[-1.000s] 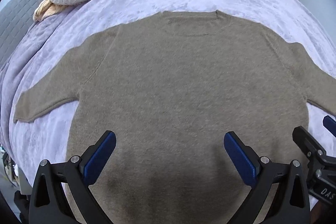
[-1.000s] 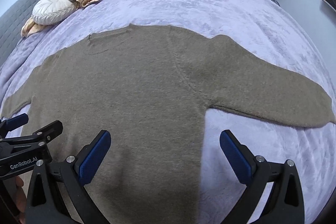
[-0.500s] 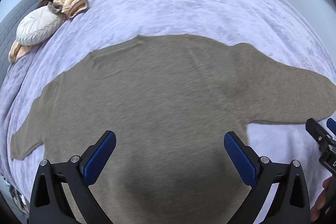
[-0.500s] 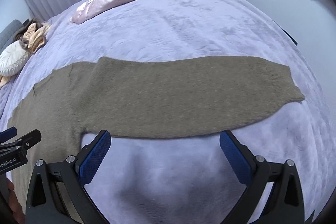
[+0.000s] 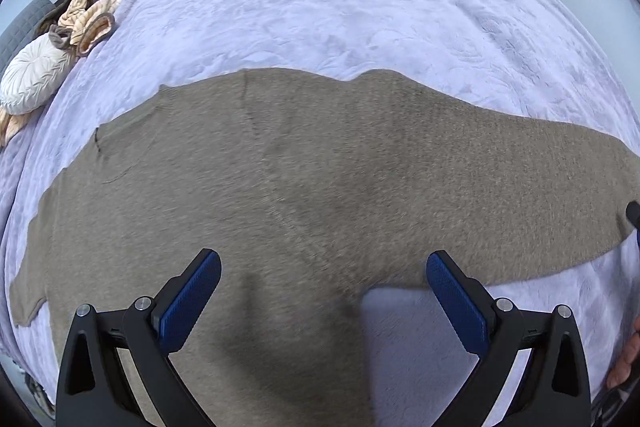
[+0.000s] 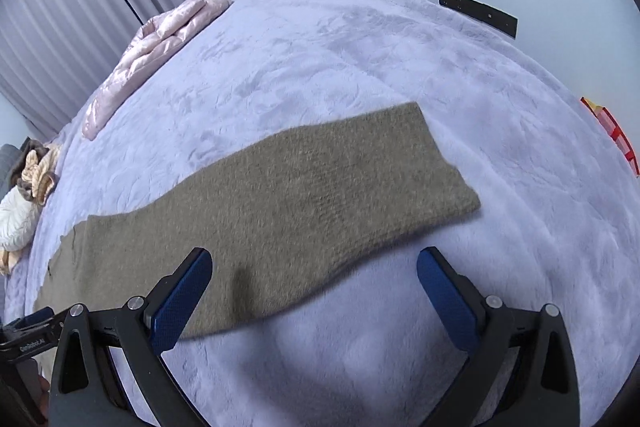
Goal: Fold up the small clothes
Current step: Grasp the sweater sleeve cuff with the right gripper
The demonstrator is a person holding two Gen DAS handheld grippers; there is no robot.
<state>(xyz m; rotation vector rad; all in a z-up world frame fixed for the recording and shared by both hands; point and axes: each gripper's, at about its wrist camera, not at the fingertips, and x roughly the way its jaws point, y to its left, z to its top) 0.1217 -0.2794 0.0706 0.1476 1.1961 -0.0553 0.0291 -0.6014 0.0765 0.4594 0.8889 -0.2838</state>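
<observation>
Both grippers gape empty above the flat olive-brown knit sweater (image 5: 304,187) on the lavender bed (image 6: 360,59); its outstretched sleeve (image 6: 320,183) runs crosswise just beyond the right gripper (image 6: 314,285), with the left gripper (image 5: 323,287) over the sweater's body.

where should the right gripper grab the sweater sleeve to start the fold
Probably at the cuff, the free end of the sleeve, which lies flat and straight on the blanket. Bring the right gripper, now open, in from the near long edge by the cuff corner, one finger sliding under the thin knit.
</observation>
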